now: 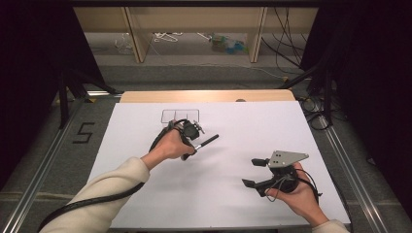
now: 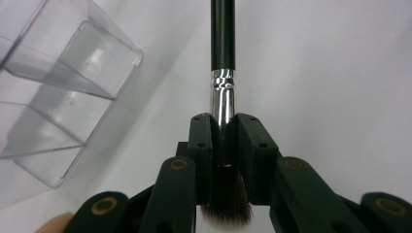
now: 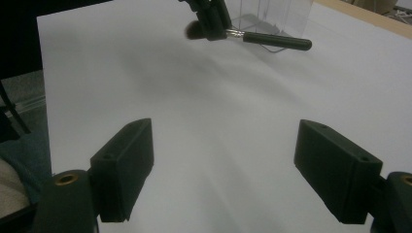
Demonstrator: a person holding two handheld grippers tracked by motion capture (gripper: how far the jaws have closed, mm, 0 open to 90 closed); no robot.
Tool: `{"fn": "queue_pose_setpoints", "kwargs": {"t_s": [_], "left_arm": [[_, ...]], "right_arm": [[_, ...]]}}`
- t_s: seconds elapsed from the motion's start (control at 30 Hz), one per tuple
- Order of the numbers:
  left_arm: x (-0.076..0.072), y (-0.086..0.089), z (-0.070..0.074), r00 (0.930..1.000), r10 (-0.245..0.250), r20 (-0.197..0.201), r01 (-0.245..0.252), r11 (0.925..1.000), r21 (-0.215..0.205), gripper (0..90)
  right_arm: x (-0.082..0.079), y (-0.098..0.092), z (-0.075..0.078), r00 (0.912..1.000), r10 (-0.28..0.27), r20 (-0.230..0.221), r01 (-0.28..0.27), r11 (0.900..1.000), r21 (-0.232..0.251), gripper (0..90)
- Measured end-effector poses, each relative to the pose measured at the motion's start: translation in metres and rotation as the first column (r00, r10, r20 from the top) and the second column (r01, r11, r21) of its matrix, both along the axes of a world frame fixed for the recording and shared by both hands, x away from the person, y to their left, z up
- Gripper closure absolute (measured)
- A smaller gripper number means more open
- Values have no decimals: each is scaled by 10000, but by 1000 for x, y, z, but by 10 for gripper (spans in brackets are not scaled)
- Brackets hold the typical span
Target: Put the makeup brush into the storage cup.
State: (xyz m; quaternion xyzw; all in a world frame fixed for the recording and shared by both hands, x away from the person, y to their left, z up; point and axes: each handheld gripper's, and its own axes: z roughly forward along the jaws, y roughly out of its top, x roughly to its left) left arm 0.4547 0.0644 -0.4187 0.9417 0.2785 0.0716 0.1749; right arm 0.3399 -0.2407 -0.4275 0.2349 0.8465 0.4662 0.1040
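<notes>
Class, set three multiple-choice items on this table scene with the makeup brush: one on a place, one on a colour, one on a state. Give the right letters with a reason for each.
1. Where do the left gripper's pads grip the makeup brush?
A. on the silver ferrule
B. at the far end of the handle
C. on the bristle tips

2. What colour is the brush handle?
A. red
B. black
C. white

3. How does the right gripper stand?
A. shut on the brush
B. shut on the clear organizer
C. open, with nothing between its jaws

Answers:
1 A: in the left gripper view the pads clamp the shiny ferrule, bristles on the near side of them.
2 B: the handle shows black against the white table cover.
3 C: in the right gripper view its jaws stand wide apart over bare cover, far from the clear organizer.
</notes>
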Motion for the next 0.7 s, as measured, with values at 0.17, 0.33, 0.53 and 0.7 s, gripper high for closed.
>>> {"fn": "queue_pose_setpoints", "kwargs": {"t_s": [0.17, 0.33, 0.53, 0.7], "left_arm": [[-13, 7, 5, 9995, -316, 21, 316, 9995, -93, 765], [-21, 12, 8, 9979, -637, 80, 638, 9980, -37, 765], [-31, 17, 11, 9959, -881, 227, 882, 9961, -51, 765], [-38, 19, 13, 9951, -952, 258, 954, 9954, -80, 765]], "right_arm": [[0, 1, -1, 9999, 37, 112, -36, 10000, -39, 223], [0, 2, -1, 9997, 172, 150, -171, 9998, -95, 229], [0, 3, -1, 9997, 186, 157, -184, 9998, -107, 230], [0, 3, -1, 9997, 185, 186, -183, 9998, -97, 230]]}}
